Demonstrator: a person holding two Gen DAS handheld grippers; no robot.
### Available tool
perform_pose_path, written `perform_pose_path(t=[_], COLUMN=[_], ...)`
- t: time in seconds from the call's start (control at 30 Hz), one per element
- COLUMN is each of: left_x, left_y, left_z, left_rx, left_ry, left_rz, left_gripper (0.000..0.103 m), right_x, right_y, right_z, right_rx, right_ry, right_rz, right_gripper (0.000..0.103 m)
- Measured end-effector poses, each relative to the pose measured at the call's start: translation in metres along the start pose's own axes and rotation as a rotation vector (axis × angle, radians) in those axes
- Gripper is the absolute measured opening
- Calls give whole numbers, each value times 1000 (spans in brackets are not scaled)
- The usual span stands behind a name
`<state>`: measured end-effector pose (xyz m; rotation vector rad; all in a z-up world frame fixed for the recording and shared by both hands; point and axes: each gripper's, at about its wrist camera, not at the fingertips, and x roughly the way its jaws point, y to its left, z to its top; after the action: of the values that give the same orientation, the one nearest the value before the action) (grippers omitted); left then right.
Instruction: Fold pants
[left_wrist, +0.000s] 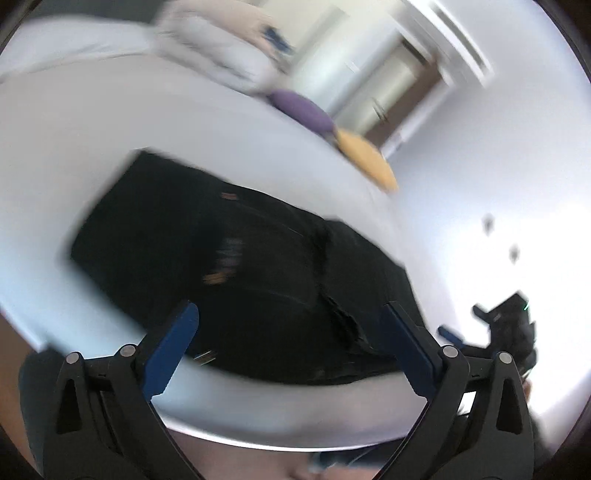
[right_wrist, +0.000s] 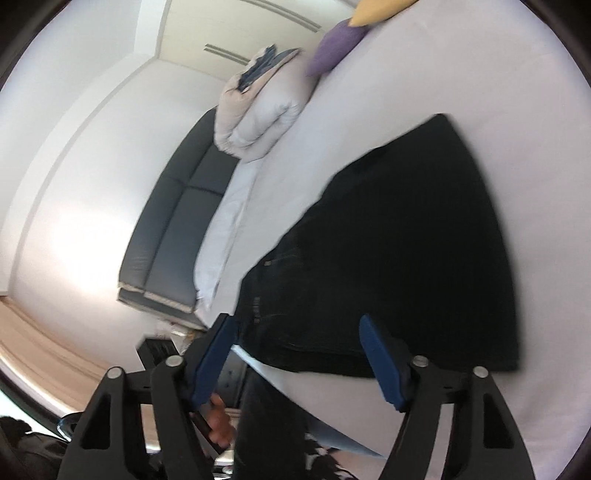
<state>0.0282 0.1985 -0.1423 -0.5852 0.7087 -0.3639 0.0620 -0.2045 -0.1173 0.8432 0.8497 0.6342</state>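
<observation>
Nearest the left wrist camera, the left gripper (left_wrist: 291, 347) stands wide apart with nothing between its blue pads, poised above the near edge of the bed (left_wrist: 92, 122). Nearest the right wrist camera, the right gripper (right_wrist: 299, 358) is likewise parted, somewhat less widely, and holds nothing; below it a hand (right_wrist: 221, 421) shows, blurred. Just beyond both sets of fingers lie the pants (left_wrist: 207, 258), black denim, flat on the pale sheet close to the bed's near edge. They form a compact dark block with fairly straight sides, and a ridge across the middle suggests layers laid one over another, so the folding looks largely done; whether one more fold or only a tidying remains is hard to judge through the blur. Farther back on the bed rest a purple cushion (left_wrist: 301, 110) and a yellow cushion (left_wrist: 365, 158), with a rolled white duvet (right_wrist: 258, 110) beyond them.
</observation>
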Motion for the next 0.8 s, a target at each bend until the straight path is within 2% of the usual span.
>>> perform_pose_path(t=[0.07,0.13,0.2,0.23,0.33,0.43,0.5,0.57,0.8], left_x=[-9,-11,-10,-10,-8,1,2,1,8], left_y=[28,53,68,71,79,92,108,118,130], left_z=[-5,-9,-8,-7,-6,-10,-17,-18,-14], left_rx=[-99,-203,-287,-301,-344,-411,-494,-532,-583], left_ry=[7,10,7,-6,-28,-17,-24,-29,-45], left_rz=[-7,-3,-34,-44,-79,-109,-139,-159,-192], left_gripper=[100,100,99,99,99,99,95,94,94], right_x=[15,31,46,51,60,66,65,66,77], right_y=[2,6,9,10,13,13,9,5,-3], right_z=[5,10,13,15,15,13,12,12,15], right_rx=[6,2,12,15,20,23,35,53,74], right_ry=[16,33,49,54,63,75,78,78,100], right_rz=[0,-3,-16,-17,-6,-1,0,5,6], right_gripper=[65,58,52,47,41,35,34,33,30])
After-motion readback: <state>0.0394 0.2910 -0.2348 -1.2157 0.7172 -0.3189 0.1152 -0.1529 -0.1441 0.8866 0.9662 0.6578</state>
